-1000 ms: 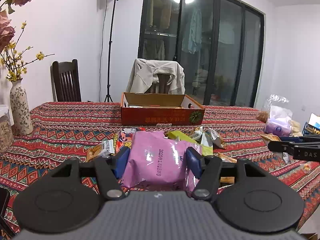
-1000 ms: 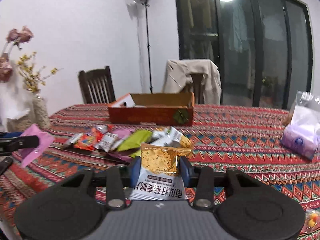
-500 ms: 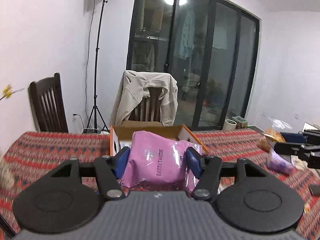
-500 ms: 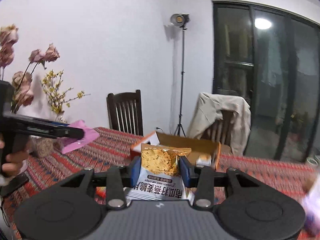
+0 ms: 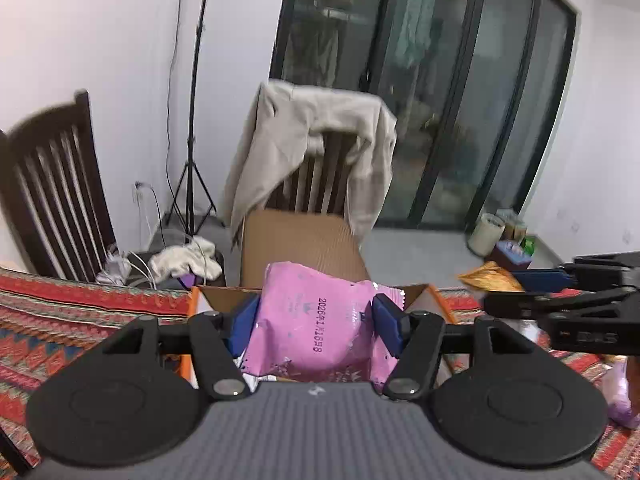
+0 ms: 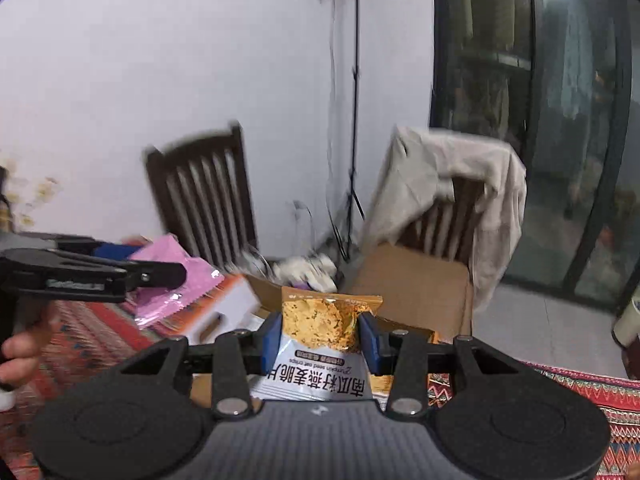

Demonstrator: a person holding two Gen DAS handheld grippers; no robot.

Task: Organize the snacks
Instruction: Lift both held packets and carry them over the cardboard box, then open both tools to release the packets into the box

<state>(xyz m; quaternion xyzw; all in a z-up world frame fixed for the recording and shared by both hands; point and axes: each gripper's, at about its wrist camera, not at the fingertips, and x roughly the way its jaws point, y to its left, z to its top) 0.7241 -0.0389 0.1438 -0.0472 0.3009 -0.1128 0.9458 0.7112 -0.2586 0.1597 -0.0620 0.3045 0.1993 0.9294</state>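
My left gripper (image 5: 316, 320) is clamped on the pink snack packet (image 5: 312, 328), blue pads pressing both sides. My right gripper (image 6: 320, 340) is clamped on the pumpkin seed oat crisps packet (image 6: 324, 340). The open cardboard box (image 5: 300, 240) sits directly ahead of and below both grippers, on the patterned tablecloth (image 5: 60, 320).

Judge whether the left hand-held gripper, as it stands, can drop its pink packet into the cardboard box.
Probably yes: the left hand-held gripper holds the pink packet at the open cardboard box, with nothing between them.
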